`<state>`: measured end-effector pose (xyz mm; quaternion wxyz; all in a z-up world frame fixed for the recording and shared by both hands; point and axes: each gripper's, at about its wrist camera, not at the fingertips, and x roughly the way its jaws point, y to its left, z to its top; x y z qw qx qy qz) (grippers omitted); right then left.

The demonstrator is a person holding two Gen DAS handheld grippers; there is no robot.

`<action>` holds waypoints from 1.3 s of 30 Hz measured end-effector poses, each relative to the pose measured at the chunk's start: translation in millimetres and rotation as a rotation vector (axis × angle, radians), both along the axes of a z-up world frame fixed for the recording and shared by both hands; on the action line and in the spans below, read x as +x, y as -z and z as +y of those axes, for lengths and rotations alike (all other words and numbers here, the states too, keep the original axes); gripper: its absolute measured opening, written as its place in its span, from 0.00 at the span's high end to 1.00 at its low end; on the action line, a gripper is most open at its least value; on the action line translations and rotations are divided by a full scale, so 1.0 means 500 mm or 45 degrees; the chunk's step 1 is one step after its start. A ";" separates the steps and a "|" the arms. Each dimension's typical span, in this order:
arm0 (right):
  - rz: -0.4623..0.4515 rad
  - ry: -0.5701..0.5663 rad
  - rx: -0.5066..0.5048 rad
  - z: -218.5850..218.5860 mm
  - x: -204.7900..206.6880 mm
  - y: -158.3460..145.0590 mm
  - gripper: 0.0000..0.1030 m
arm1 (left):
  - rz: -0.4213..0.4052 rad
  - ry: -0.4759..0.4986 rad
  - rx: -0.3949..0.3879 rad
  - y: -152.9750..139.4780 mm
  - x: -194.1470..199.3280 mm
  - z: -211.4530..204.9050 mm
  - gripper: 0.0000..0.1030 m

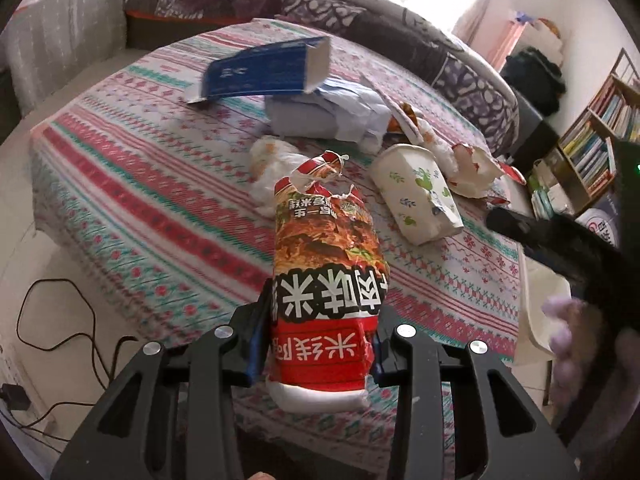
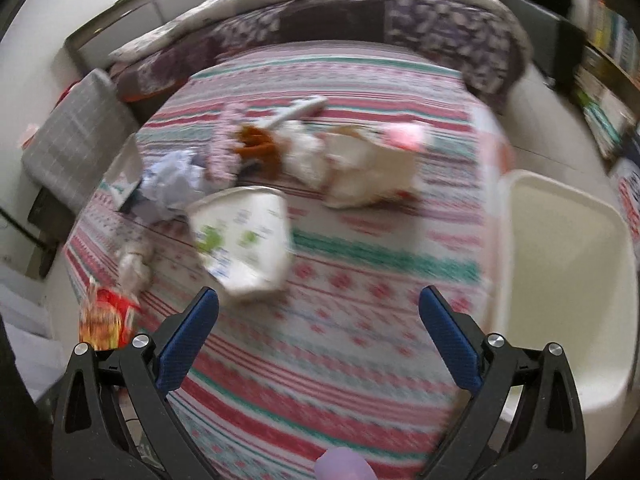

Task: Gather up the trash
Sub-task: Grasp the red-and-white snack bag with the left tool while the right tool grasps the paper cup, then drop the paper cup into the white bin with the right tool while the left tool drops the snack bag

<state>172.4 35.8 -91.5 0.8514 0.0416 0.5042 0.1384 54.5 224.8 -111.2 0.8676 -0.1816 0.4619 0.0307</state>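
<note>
My left gripper (image 1: pixel 320 344) is shut on a crumpled red noodle wrapper (image 1: pixel 326 276) and holds it above the near edge of the striped tablecloth (image 1: pixel 160 208). The wrapper also shows at the lower left of the right wrist view (image 2: pixel 105 320). My right gripper (image 2: pixel 318 320) is open and empty above the cloth, just short of a crushed white paper cup with green print (image 2: pixel 244 236). That cup lies on its side in the left wrist view (image 1: pixel 416 192). Further back lie a blue carton (image 1: pixel 264 70), crumpled pale paper (image 1: pixel 328 114), a white plastic bag (image 1: pixel 272 168) and torn wrappers (image 1: pixel 472 168).
A white bin (image 2: pixel 560 280) stands at the table's right edge. A sofa with a purple patterned cover (image 1: pixel 320 8) runs behind the table. A bookshelf (image 1: pixel 596 136) is at the far right. Black cables (image 1: pixel 60 320) lie on the floor at the left. The right wrist view is blurred.
</note>
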 end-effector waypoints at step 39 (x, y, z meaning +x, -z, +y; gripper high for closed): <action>-0.135 0.059 -0.017 -0.012 -0.044 -0.057 0.30 | -0.069 -0.066 0.007 -0.069 -0.010 -0.006 0.63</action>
